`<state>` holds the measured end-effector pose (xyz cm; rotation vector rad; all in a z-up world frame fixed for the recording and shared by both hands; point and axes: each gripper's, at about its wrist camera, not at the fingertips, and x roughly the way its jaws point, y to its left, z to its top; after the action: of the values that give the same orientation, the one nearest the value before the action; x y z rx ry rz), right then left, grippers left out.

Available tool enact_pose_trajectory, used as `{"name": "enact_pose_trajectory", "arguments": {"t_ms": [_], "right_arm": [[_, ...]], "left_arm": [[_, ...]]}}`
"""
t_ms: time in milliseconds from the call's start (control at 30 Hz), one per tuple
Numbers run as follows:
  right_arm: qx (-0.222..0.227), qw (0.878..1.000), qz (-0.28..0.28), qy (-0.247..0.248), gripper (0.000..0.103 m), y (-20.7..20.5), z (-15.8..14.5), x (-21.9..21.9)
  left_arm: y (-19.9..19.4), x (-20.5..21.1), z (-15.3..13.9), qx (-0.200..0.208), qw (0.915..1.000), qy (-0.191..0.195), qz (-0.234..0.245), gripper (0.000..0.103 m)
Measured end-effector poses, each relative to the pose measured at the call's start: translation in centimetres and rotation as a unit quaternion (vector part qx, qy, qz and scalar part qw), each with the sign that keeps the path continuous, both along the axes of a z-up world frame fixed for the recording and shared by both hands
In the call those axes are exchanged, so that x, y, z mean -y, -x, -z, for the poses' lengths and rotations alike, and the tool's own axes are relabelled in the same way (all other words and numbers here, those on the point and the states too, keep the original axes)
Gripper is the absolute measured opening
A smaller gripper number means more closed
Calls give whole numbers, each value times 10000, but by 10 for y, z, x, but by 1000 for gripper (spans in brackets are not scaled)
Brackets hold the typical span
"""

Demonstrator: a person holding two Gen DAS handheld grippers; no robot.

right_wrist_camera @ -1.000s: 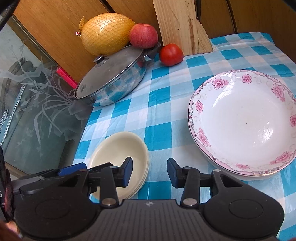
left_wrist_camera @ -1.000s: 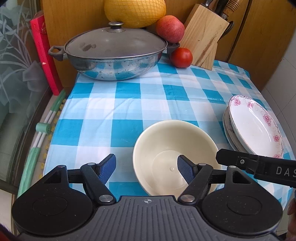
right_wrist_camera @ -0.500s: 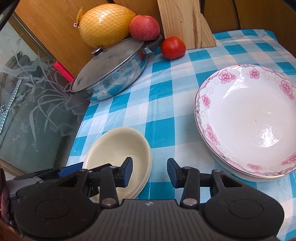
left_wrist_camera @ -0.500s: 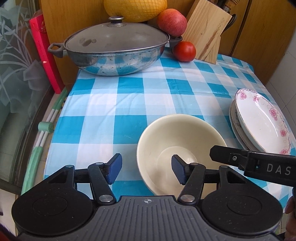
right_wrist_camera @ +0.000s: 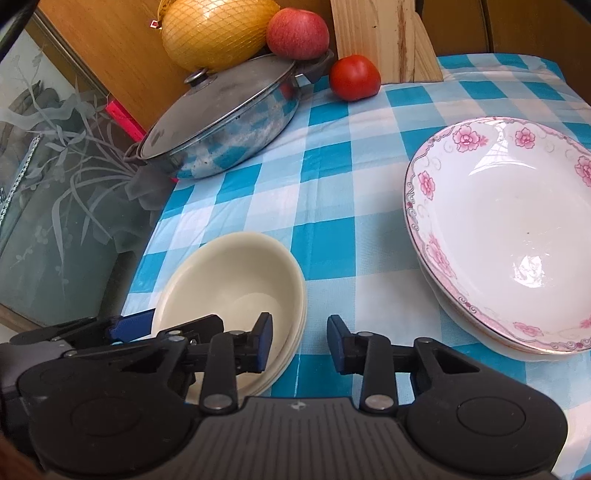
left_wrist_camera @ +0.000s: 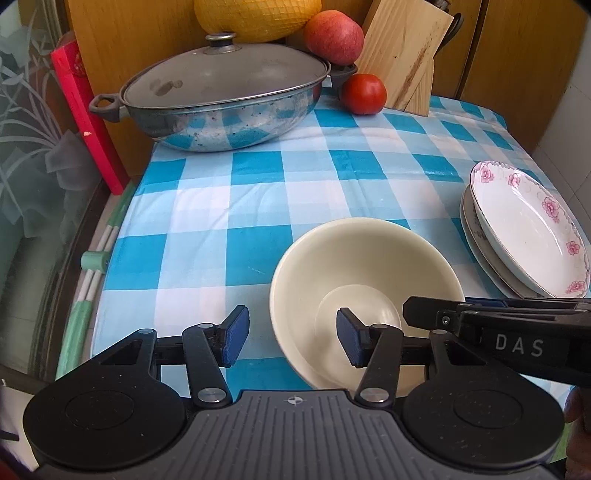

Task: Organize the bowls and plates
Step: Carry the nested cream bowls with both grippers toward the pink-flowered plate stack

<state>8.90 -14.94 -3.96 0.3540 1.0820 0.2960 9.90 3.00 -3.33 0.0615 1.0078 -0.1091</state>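
A stack of cream bowls sits on the checked cloth near the front edge; it also shows in the right wrist view. My left gripper is open, its jaws astride the bowls' left rim, one pad inside the bowl. My right gripper is open, its jaws astride the bowls' right rim. White plates with pink flowers are stacked to the right, seen large in the right wrist view.
A lidded steel wok stands at the back left. A netted melon, an apple, a tomato and a wooden knife block line the back. A red board leans at the left edge.
My left gripper has narrowed its opening and shifted slightly, the bowl rim now between its pads. The right gripper has moved a little closer to the bowls.
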Motion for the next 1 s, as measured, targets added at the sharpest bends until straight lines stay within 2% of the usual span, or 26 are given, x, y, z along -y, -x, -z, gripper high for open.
{"name": "enact_pose_trajectory", "arguments": {"t_ms": [33,200,333,467,1000], "right_arm": [[-9,10000,-3,-16,23,0,1,0],[-5,9999,-98,-42,16,-1,2,-3],[-31,9999,-109,-81,15,-2,4,-4],[-38,9999,-99,-132,15,-2,5,-3],[188,9997,-84,-126,15,4,-6,0]], "left_arm": [[0,-1,1,-20,10000,11,-3,55],[-2,0,3,-103,9999,-7,20,48],[0,3,4,-51,9999,-137,77,42],[-1,4,3,-56,9999,-82,116,37],[4,10,-8,244,9994,-133,190,37]]}}
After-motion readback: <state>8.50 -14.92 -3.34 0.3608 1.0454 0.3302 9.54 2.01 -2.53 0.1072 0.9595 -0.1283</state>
